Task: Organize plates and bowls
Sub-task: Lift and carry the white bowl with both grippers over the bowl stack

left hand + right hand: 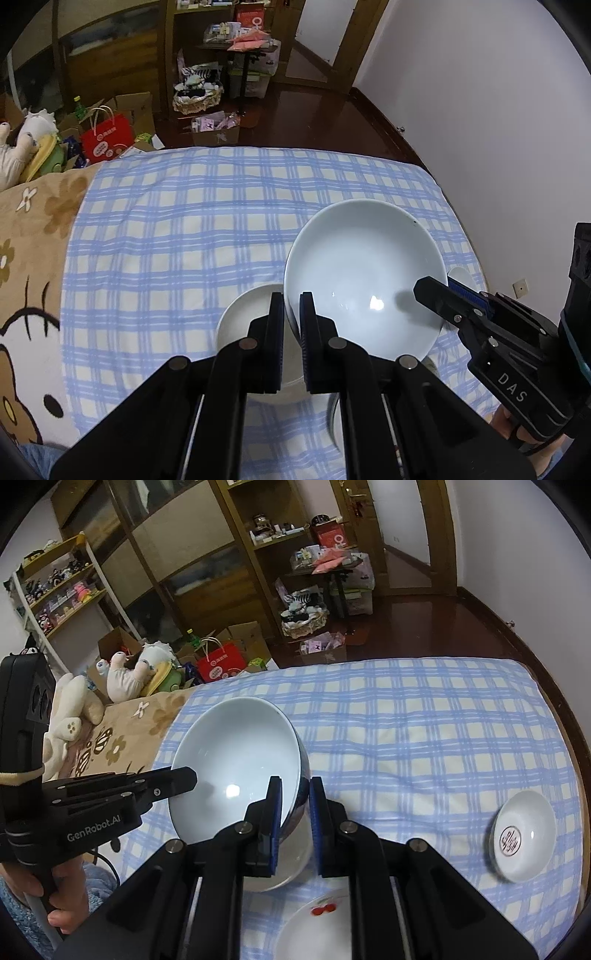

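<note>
A large white bowl hangs tilted above the blue checked cloth, held from both sides. My left gripper is shut on its near left rim, one finger inside and one outside. My right gripper is shut on the opposite rim. In the right wrist view the same bowl shows a blue-patterned outer wall pinched in my right gripper, and my left gripper bites the far rim. Under the bowl a white plate lies on the cloth.
A small white dish with a red emblem sits at the right of the cloth. A plate with a cherry print lies near the front edge. A brown floral blanket with plush toys borders the left. A hand grips the left handle.
</note>
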Demonstrator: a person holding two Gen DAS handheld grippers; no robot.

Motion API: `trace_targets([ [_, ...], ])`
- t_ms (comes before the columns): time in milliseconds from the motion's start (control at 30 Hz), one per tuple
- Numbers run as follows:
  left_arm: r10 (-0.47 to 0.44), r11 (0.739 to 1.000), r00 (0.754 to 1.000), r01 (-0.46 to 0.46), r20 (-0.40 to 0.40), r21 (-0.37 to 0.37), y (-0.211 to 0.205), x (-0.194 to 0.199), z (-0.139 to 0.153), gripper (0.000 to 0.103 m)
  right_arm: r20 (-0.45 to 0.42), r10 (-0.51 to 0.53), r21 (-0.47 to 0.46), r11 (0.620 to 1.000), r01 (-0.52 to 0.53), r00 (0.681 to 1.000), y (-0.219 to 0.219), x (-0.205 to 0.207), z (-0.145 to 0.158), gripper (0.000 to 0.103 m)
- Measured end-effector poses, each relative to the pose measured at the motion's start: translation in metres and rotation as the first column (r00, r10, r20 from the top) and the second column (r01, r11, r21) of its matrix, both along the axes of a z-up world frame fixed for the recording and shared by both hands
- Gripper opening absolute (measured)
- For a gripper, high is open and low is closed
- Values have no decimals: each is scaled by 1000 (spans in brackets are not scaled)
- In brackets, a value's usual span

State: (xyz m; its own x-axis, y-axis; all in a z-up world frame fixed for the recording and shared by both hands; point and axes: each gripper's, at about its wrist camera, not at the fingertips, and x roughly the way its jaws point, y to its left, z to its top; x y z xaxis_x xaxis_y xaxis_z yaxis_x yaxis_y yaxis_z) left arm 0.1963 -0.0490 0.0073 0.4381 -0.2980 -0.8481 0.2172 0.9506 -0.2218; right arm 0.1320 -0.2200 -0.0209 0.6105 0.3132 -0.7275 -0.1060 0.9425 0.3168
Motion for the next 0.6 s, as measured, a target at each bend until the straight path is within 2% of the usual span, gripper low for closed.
trace_targets([
  [133, -16, 999, 1000, 16, 4, 40, 3, -13, 0, 9, 18, 1, 3, 1000, -1, 1000, 9, -10, 0, 15],
  [600, 36, 999, 999, -36, -26, -21, 27, -17, -35, 9, -26, -2, 4, 1000, 2, 1000, 31, -5, -34, 15],
])
